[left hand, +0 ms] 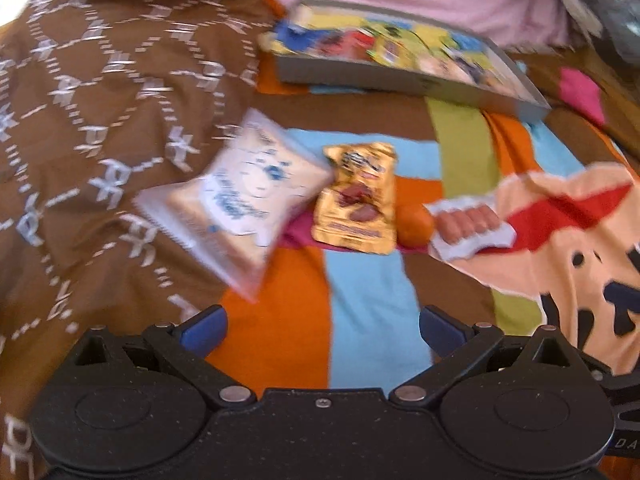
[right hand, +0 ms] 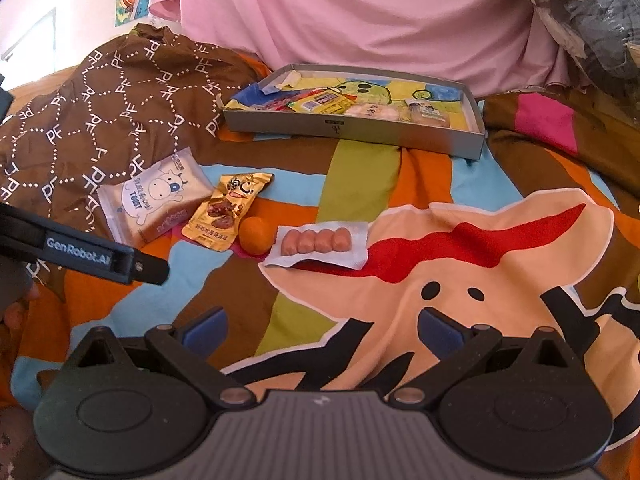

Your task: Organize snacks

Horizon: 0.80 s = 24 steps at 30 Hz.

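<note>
right wrist view: grey tray point(right hand: 352, 130) holds several snack packets point(right hand: 320, 102); both tongs point(right hand: 320, 330) point(left hand: 322, 330) released, empty.

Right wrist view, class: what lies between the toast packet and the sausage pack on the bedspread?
Between the toast packet and the sausage pack lie a gold snack pouch and a small orange, clearest in the right wrist view.

I see a bed under a patchwork cover point(right hand: 360, 168). Taking the small orange point(right hand: 256, 236) as my landmark: a gold packet point(right hand: 224, 212) touches its left, a toast packet point(right hand: 154, 204) lies beyond that, a sausage pack point(right hand: 318, 244) sits just right, and a grey tray point(right hand: 352, 130) lies behind.
</note>
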Tool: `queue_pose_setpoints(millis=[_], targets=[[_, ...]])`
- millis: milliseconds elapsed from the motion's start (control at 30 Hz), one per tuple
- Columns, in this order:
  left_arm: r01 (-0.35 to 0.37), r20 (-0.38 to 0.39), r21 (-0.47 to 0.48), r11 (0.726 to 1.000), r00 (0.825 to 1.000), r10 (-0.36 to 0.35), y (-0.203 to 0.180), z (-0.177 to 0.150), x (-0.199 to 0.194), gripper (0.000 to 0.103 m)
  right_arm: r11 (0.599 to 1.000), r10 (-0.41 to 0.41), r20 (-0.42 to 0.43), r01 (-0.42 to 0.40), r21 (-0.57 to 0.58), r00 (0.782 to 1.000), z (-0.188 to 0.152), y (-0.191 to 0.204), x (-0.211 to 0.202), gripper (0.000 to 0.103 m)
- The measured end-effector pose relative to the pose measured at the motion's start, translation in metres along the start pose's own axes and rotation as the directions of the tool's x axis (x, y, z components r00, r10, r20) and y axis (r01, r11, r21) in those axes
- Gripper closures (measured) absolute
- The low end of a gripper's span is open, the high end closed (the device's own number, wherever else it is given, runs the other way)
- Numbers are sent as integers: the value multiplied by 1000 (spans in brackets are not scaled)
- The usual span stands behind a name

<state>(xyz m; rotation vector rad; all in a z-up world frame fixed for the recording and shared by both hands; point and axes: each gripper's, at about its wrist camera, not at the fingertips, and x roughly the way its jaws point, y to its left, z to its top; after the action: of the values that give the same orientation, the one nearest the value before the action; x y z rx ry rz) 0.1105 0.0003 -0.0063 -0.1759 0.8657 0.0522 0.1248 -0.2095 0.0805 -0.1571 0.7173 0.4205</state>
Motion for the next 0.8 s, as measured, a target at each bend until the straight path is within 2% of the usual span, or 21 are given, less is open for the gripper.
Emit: queue_pose_setpoints(millis=[133, 233, 367, 533, 733, 800], targets=[[22, -33, 63, 998, 999, -20, -9, 8, 16, 2, 1000, -14, -13, 13, -17, 1000, -2, -1, 5, 0], [14, -24, 105, 994, 1000, -11, -15, 17, 28, 2, 1000, -20, -25, 19, -25, 999, -2, -3, 10, 0], [33, -22, 122, 992, 999, -31, -20, 28, 41, 2, 1000, -22, -47, 21, -13, 999, -2, -9, 20, 0], [9, -23, 141, 990, 1000, -6, -27, 39, 58, 6, 1000, -6, -51, 5, -26, 999, 5, -12, 33, 0], [5, -18, 184, 983, 1000, -1, -28, 51, 66, 10, 988, 18, 0, -18, -155, 1000, 23, -9, 48, 0], [-4, -20, 200, 980, 1000, 8, -27, 53, 67, 13, 986, 18, 9, -17, -166, 1000, 27, -11, 54, 0]])
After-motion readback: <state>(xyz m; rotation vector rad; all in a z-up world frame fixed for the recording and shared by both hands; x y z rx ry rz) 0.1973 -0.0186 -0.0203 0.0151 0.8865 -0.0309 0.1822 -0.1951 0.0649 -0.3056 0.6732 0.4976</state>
